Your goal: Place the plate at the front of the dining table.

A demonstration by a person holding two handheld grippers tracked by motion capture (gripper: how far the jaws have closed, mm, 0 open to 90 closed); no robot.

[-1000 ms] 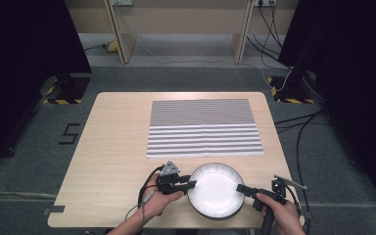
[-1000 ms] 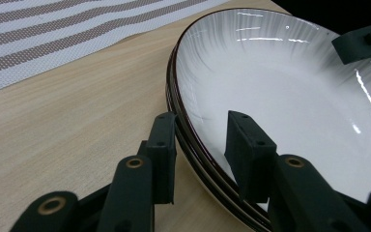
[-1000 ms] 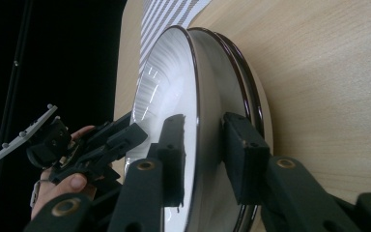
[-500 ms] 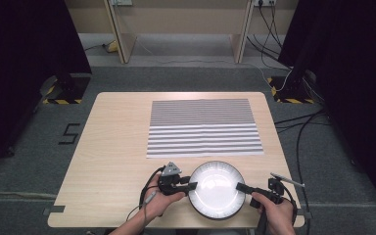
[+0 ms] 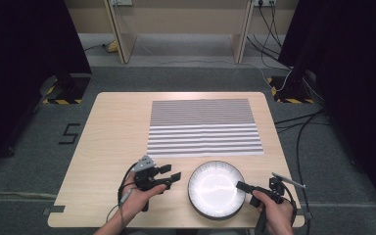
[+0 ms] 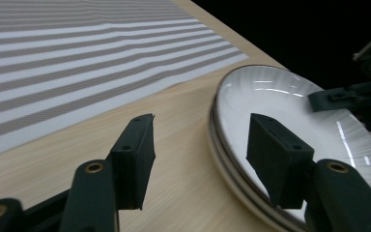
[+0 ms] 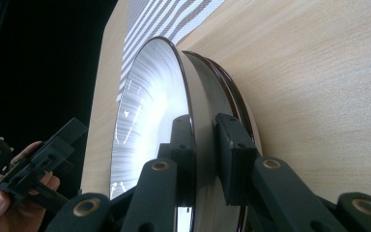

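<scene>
Plate: lies on the table near its 6 o'clock edge.
Right gripper: pinches the plate rim at 3 o'clock.
Left gripper: just opened, jaws wide with nothing between, apart from the plate at 9 o'clock.
Striped mat: at 12 o'clock of the plate.

plate cut off at frame edge – underside hidden

Left tongs opened, apparently drawn off the plate.
</scene>
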